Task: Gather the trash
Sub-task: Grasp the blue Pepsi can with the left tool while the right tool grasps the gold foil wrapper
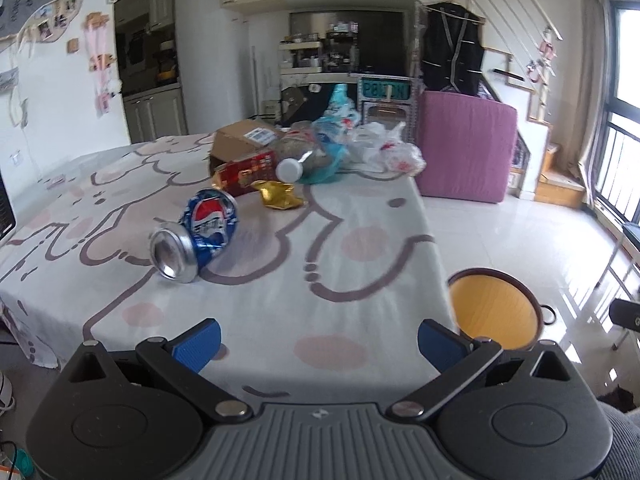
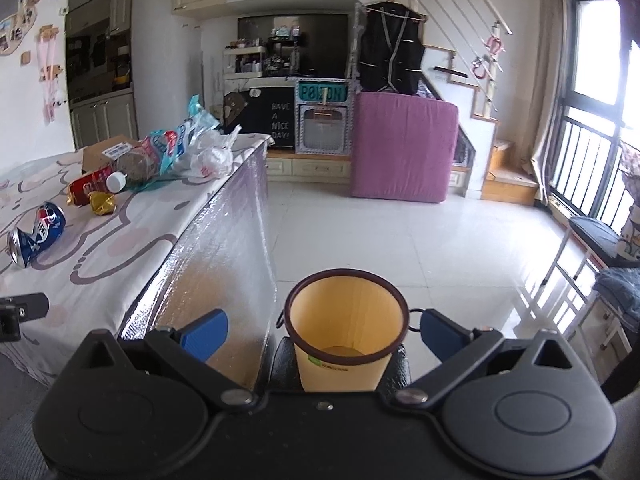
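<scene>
I logged the desk (image 1: pixel 280 280) as the largest item, covered with a white cloth bearing pink and brown cartoon outlines. At its far end lay the trash pile: a cardboard box (image 1: pixel 244 140), a white plastic bag (image 1: pixel 396 152), a blue-printed plastic bag (image 1: pixel 336 120), a clear bottle (image 1: pixel 304 156) with a white cap, a red packet (image 1: pixel 250 172) and a gold wrapper (image 1: pixel 278 194). The yellow bin (image 2: pixel 346 340) with a dark rim stood on the floor just beside the desk edge, empty as far as I could see. A crushed blue soda can (image 1: pixel 196 236) lay on its side nearer to me, apart from the pile. The left gripper (image 1: pixel 319 344) hovered over the near desk edge, jaws spread wide and empty. The right gripper (image 2: pixel 324 330) was likewise spread wide above the bin, holding nothing.
</scene>
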Motion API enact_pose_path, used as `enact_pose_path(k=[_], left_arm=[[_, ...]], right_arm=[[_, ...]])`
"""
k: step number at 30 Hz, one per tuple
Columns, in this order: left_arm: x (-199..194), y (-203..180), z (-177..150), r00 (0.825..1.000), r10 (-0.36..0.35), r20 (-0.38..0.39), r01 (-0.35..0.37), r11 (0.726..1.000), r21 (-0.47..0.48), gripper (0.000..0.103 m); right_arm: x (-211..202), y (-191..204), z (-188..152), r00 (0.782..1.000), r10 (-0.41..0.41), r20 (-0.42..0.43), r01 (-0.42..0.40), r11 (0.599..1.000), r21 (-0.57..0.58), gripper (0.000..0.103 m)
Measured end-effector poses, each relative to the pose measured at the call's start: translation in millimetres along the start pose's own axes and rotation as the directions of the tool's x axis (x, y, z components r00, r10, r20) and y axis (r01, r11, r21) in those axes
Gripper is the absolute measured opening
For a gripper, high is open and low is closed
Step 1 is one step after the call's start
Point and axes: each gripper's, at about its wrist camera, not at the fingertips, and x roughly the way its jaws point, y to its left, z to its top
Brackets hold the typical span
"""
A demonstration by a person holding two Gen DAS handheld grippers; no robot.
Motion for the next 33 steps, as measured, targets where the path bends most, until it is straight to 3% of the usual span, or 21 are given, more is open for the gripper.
enact_pose_path(k=[15, 23, 28, 33], left_arm=[[67, 76, 23, 0.984, 0.176, 0.002, -0.175, 0.981, -0.081, 0.103], [93, 102, 37, 0.987, 0.156, 0.023, -0.153, 0.983, -0.1, 0.103], [93, 117, 47, 0.992, 0.121, 0.047, -0.11, 0.976, -0.186, 0.103], [98, 128, 52, 0.988, 0.147, 0.053, -0.126, 0.949, -0.29, 0.103]], right_arm=[[63, 75, 39, 0.983, 0.184, -0.005, -0.184, 0.978, -0.095, 0.103], [97, 123, 75, 0.961, 0.277, 0.011, -0.273, 0.952, -0.14, 0.103], [123, 154, 104, 0.947, 0.32, 0.025, -0.313, 0.937, -0.154, 0.103], [156, 187, 127, 0.912, 0.41, 0.009, -0.403, 0.9, -0.163, 0.103]])
